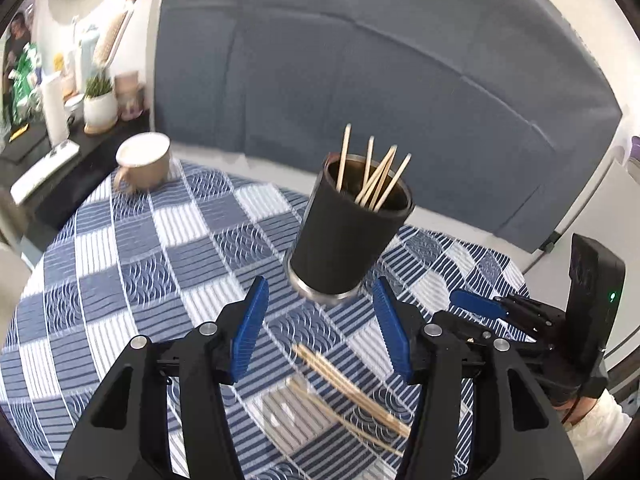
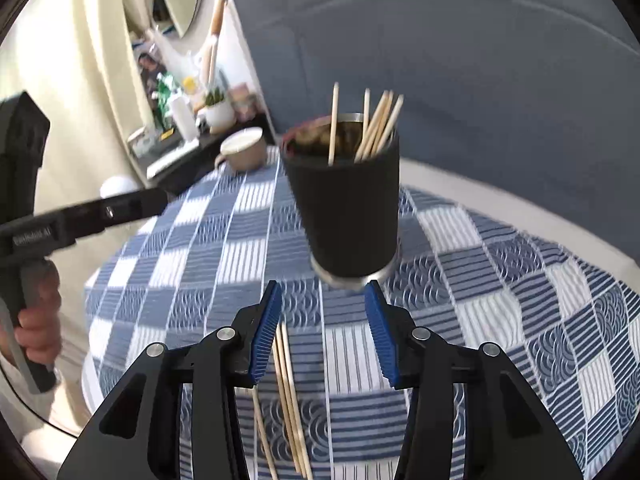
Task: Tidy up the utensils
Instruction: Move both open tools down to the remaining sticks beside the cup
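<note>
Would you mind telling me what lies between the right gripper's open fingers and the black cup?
Only bare checkered tablecloth, seen in the right wrist view; the right gripper is just short of the black cup.

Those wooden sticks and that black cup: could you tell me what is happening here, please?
A person holds two tools over a blue checked tablecloth. The black cylindrical cup already holds several thin wooden sticks; more loose sticks lie flat on the cloth. The left tool and right tool are both open, holding nothing.

Two wrist fisheyes, low and near, both facing the black cup [image 1: 346,236] on the checked tablecloth [image 1: 120,280].
</note>
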Demonstrator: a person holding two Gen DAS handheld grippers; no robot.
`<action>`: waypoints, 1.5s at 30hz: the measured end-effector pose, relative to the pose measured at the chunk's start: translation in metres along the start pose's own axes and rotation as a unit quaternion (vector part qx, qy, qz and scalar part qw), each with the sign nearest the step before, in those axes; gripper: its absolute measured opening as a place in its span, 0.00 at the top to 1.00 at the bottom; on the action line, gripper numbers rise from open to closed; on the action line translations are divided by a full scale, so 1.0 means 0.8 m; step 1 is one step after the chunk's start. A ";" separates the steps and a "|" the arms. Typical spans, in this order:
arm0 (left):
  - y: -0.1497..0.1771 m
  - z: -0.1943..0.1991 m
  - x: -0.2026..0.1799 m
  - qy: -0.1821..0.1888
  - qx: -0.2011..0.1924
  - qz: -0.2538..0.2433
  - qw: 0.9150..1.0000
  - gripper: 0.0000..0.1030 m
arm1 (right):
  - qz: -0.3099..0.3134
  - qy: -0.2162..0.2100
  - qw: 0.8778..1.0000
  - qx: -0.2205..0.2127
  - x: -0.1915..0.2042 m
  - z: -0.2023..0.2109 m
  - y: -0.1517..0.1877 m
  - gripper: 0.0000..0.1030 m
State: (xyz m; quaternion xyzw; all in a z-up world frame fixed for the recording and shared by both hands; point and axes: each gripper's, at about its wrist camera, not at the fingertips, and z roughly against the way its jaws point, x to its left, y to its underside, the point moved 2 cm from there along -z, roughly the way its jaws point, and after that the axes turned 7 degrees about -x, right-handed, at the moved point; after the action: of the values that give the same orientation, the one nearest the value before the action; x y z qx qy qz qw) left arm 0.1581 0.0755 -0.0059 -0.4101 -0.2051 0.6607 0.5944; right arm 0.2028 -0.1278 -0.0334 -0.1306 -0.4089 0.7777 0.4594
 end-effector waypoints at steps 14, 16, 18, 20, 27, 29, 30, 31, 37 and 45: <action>0.116 -0.010 0.010 -0.041 0.101 0.098 0.989 0.44 | 0.067 -0.023 0.994 0.088 0.004 -0.040 0.093 0.55; 0.125 -0.009 0.009 -0.055 0.112 0.096 0.988 0.44 | 0.070 -0.029 0.992 0.097 0.005 -0.047 0.100 0.55; 0.133 -0.009 0.009 -0.065 0.124 0.104 0.985 0.42 | 0.076 -0.032 0.991 0.104 0.005 -0.055 0.107 0.55; 0.144 -0.011 0.011 -0.070 0.136 0.124 0.980 0.42 | 0.078 -0.035 0.990 0.112 0.005 -0.062 0.114 0.55; 0.156 -0.029 0.006 -0.093 0.161 0.147 0.971 0.42 | 0.091 -0.042 0.986 0.130 0.003 -0.077 0.130 0.55; 0.158 -0.037 0.005 -0.092 0.168 0.161 0.968 0.42 | 0.104 -0.031 0.984 0.139 0.003 -0.081 0.134 0.55; 0.159 -0.041 0.003 -0.090 0.171 0.167 0.967 0.42 | 0.106 -0.032 0.984 0.140 0.003 -0.082 0.135 0.55; 0.159 -0.043 0.002 -0.093 0.173 0.170 0.966 0.42 | 0.108 -0.034 0.984 0.137 0.003 -0.080 0.136 0.55; 0.162 -0.062 0.001 -0.097 0.186 0.197 0.958 0.40 | 0.101 -0.057 0.984 0.136 0.001 -0.076 0.137 0.55; 0.167 -0.077 0.003 -0.115 0.201 0.221 0.947 0.35 | 0.133 -0.051 0.980 0.138 0.009 -0.077 0.142 0.43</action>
State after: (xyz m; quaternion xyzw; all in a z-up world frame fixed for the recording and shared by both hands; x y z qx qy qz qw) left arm 0.1241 0.0368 -0.1433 -0.2382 -0.0394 0.8458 0.4757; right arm 0.1658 -0.1182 -0.1565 -0.0787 -0.2994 0.8865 0.3439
